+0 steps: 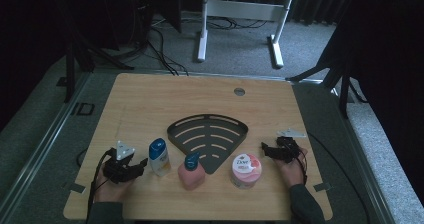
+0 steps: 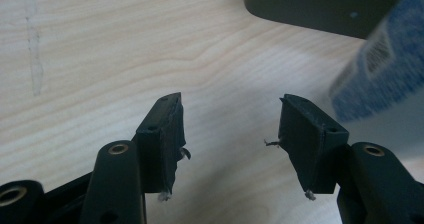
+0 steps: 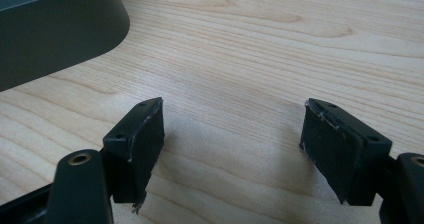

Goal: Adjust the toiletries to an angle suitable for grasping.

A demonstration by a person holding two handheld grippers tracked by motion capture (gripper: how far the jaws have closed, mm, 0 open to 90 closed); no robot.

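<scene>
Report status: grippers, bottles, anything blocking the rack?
Left gripper open, empty, beside white shampoo bottle. Right gripper open, empty, near Dove jar. Pink pump bottle upright between them. Corner rack empty, path clear.

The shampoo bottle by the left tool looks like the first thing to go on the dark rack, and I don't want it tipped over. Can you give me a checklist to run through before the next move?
1. Left tool open: ok, jaws stand apart with nothing between them.
2. Right tool open and free: ok, bare wood between the jaws.
3. Shampoo bottle upright: ok, it stands on the table just right of the left tool.
4. Bottle lined up between the left jaws: not ok, in the left gripper view it sits off to the right.
5. Rack free of items: ok.
6. Pink pump bottle and Dove jar clear of the shampoo bottle: ok, each stands apart.
</scene>
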